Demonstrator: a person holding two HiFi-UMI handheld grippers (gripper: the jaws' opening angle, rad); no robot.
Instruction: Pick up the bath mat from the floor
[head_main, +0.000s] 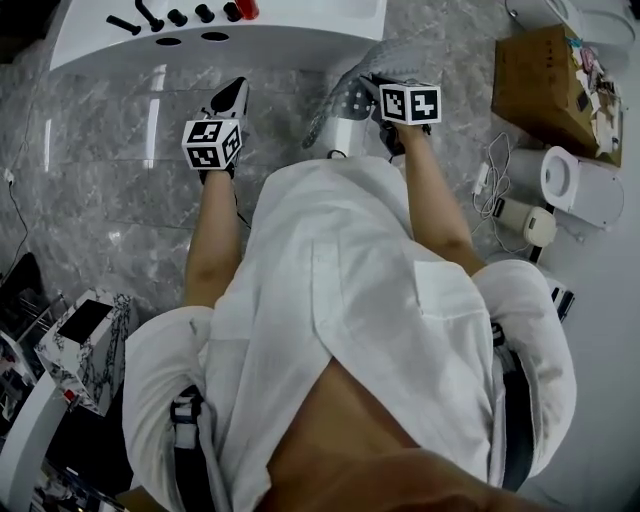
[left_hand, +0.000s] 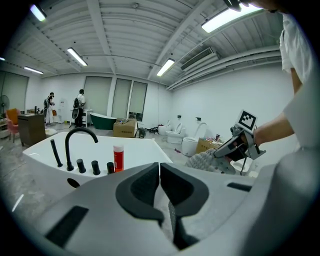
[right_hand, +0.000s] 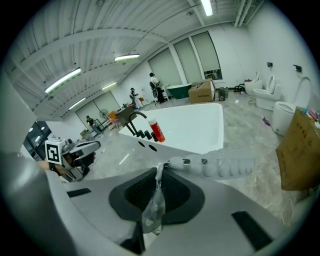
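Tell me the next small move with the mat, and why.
Probably open the left hand-held gripper and bring it to the loose end of the bath mat: the right hand-held gripper pinches just one edge, and the left is shut, empty.

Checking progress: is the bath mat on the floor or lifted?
Lifted: right gripper is shut on the bath mat, above the floor.

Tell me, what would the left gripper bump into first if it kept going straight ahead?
Most likely the white bathtub, at its rim just right of the red bottle. Nothing seems to lie in between, though depth is hard to judge.
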